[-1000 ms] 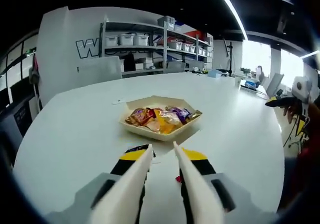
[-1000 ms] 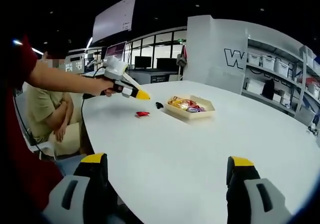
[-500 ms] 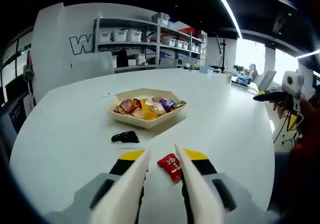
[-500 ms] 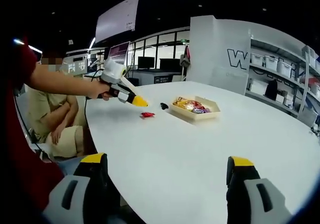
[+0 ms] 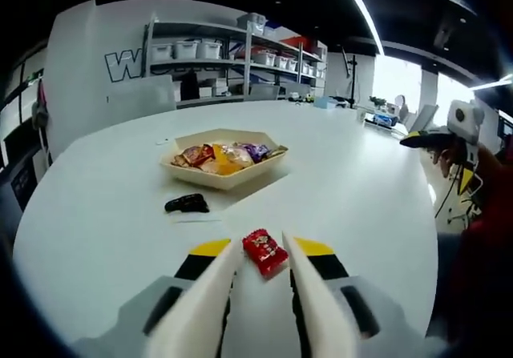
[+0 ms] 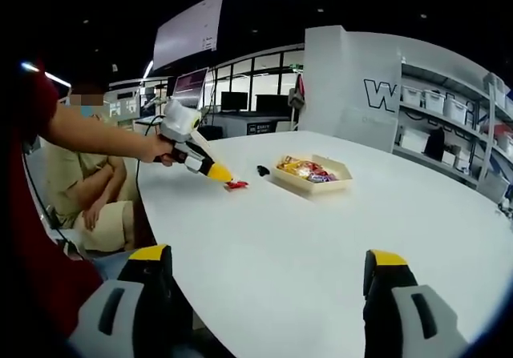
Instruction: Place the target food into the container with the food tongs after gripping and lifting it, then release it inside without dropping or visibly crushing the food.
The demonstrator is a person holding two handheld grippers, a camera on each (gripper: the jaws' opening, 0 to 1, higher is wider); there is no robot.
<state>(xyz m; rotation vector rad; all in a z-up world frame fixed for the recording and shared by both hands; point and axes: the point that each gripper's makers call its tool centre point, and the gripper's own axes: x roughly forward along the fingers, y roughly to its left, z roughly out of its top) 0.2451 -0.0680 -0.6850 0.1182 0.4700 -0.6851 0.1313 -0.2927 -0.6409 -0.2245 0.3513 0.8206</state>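
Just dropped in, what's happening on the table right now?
A person is reaching the left gripper down over a small red snack packet lying on the white table, with its jaws open on either side of it. The tray of wrapped snacks sits farther back, a small black object beside it. The right gripper hangs open, off to the side.

Open-plan office or laboratory workspace. A large white table (image 5: 369, 182) stands before metal shelving (image 5: 240, 62) stocked with storage bins (image 5: 184, 50); glass-partitioned rooms with monitors (image 6: 232, 99) lie beyond the table, under a linear ceiling light (image 5: 361, 10).
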